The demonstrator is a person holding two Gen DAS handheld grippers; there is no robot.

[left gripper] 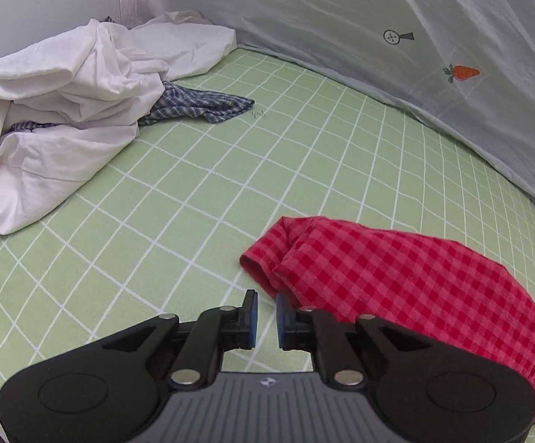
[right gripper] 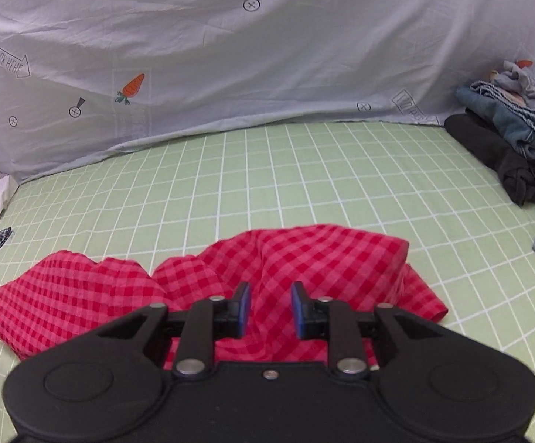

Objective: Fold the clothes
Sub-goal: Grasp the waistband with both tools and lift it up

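Green checked table (right gripper: 304, 170) carries a crumpled red gingham garment (right gripper: 304, 258); both grippers, left (left gripper: 266, 308) and right (right gripper: 270, 304), hover at six o'clock, fingers spread, holding nothing.

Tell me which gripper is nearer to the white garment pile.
Left. The left gripper faces the white garment pile across the green sheet; the right gripper, over the red checked garment, sees it only at its far left edge.

A home laundry-folding spot: a green checked sheet (right gripper: 304, 170) covers the surface, a carrot-print cloth backdrop (right gripper: 230, 55) hangs behind, and clothes piles (right gripper: 518, 136) sit at its edges.
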